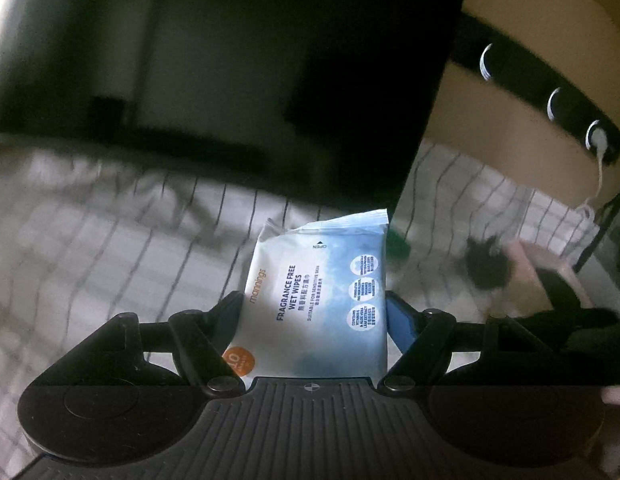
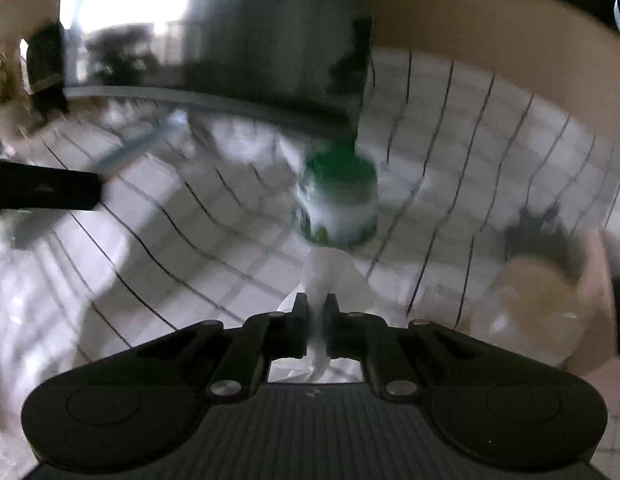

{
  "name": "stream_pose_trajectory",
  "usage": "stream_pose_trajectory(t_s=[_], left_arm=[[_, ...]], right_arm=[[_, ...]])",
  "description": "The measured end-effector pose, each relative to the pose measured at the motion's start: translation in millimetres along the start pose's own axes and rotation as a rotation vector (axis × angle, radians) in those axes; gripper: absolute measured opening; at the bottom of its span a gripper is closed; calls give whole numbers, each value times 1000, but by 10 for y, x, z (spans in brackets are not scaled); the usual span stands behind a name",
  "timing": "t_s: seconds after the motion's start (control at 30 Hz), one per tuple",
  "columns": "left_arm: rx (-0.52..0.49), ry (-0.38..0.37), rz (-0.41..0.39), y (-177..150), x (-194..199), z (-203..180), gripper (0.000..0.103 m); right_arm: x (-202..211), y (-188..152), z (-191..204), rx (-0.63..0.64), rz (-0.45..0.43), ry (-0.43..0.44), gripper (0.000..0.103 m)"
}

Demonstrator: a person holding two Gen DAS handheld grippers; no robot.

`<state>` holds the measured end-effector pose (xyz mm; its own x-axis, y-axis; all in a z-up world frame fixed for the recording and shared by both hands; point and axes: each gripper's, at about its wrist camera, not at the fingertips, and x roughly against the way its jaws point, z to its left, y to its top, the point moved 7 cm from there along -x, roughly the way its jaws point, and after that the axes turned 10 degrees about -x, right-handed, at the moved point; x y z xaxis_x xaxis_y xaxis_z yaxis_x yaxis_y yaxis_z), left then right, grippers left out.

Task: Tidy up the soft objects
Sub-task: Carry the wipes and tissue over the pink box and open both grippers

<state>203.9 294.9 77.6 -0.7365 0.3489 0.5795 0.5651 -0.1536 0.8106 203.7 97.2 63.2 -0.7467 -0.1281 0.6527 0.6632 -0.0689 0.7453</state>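
Note:
A blue-and-white pack of fragrance-free wet wipes [image 1: 318, 296] stands upright between the fingers of my left gripper [image 1: 314, 310], which is shut on its two sides above a white cloth with a black grid [image 1: 109, 248]. In the right wrist view my right gripper [image 2: 318, 312] is shut on a thin fold of white, crinkled plastic bag [image 2: 330, 272] that sticks up past the fingertips. Just beyond it, a blurred green-and-white round pack [image 2: 338, 200] lies on the same grid cloth. The black body of the left gripper [image 2: 41, 192] reaches in from the left edge.
A large dark screen [image 1: 249, 60] stands at the back of the cloth. A black power strip [image 1: 550, 96] with a white plug runs along the tan wall. On the right, a dark tufted thing [image 2: 538, 232] sits by a beige box [image 2: 550, 304].

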Motion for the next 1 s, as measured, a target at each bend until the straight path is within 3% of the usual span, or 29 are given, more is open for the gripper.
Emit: stream_pose_trajectory(t_s=[0.2, 0.4, 0.5, 0.63, 0.87, 1.0], left_arm=[[-32, 10, -78, 491, 55, -202, 79], [-23, 2, -128, 760, 10, -459, 79], [-13, -18, -120, 819, -82, -673, 79], [-71, -64, -96, 909, -244, -1146, 79], [-207, -199, -83, 1162, -504, -2208, 79], [-265, -280, -54, 1205, -756, -2763, 79]], right_arm=[[554, 872, -225, -49, -43, 111, 6], [990, 1401, -575, -33, -162, 59, 6], [1150, 1469, -803, -43, -200, 51, 6], [1347, 1460, -1285, -80, -274, -17, 6], [1722, 1359, -2325, -217, -351, -124, 7], [1832, 1241, -2822, -282, -349, -157, 7]])
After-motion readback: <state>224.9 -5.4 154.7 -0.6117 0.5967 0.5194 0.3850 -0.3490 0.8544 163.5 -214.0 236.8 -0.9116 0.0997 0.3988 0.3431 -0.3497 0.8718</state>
